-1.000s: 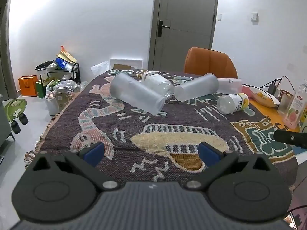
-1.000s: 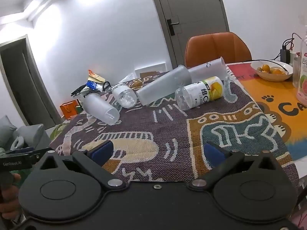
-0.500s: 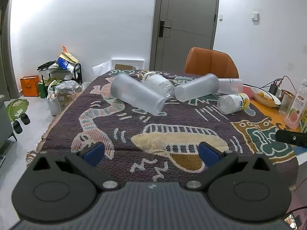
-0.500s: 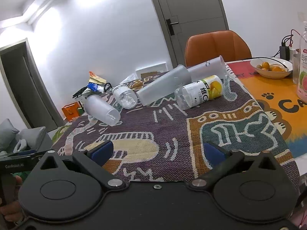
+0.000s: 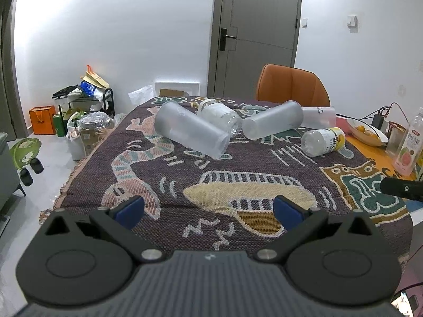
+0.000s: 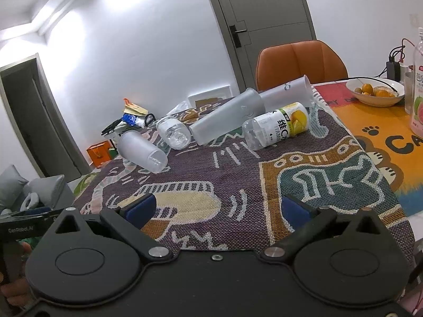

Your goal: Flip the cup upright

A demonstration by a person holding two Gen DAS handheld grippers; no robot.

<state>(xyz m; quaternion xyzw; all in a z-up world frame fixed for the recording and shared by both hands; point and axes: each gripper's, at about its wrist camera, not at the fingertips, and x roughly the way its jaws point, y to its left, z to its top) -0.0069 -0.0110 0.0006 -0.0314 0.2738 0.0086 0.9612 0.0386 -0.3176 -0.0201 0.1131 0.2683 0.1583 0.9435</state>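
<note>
Both grippers have edged closer to the woven patterned blanket point(image 5: 171, 163). Left gripper point(image 5: 208, 208) and right gripper point(image 6: 219, 208) gape, released. Frosted cylindrical plastic cups point(image 5: 191, 129) lie toppled on it.

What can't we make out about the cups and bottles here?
- Far frosted plastic cup: left wrist view, its base end hidden behind the middle frosted plastic cup.
- Yellow-labelled clear bottle: both views, cap end faces away.
- Pink-labelled guava drink bottle: right wrist view, cut off by the right frame edge.

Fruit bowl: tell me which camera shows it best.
The right wrist view. The fruit bowl shows whole there, oranges inside, beside the pink drink bottle. In the left wrist view the bowl is smaller, near the frame's edge, its fruit barely showing.
</note>
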